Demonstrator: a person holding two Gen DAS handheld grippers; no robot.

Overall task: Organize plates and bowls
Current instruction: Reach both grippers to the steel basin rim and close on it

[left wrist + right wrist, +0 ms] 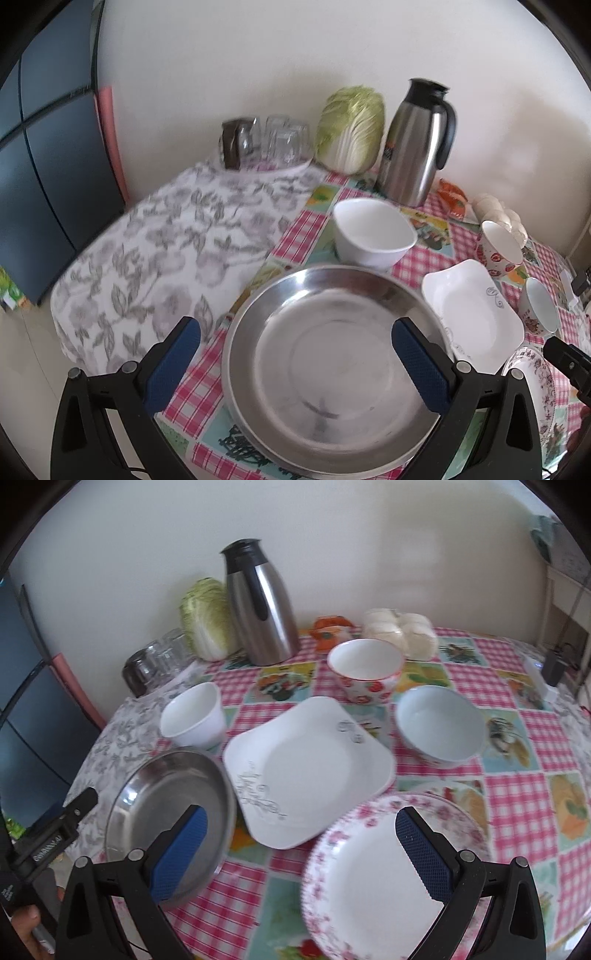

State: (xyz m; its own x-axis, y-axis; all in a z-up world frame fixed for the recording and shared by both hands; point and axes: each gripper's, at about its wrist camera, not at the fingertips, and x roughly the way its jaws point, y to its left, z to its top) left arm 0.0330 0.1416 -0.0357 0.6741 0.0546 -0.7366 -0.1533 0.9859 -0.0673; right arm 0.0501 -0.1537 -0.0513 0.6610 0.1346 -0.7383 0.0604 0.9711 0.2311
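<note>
Both grippers agape, empty: left gripper point(295, 354) above steel plate point(332, 369), right gripper point(301, 843) over floral plate point(369, 878) at table's near edge.

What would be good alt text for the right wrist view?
The open right gripper hovers over a pink-flowered plate on a checked tablecloth. Beyond lie a square white plate, a steel dish and three bowls.

Your square plate point(308, 771) lies between the steel pan point(166, 797) on its left and two bowls point(441, 725) behind-right.
</note>
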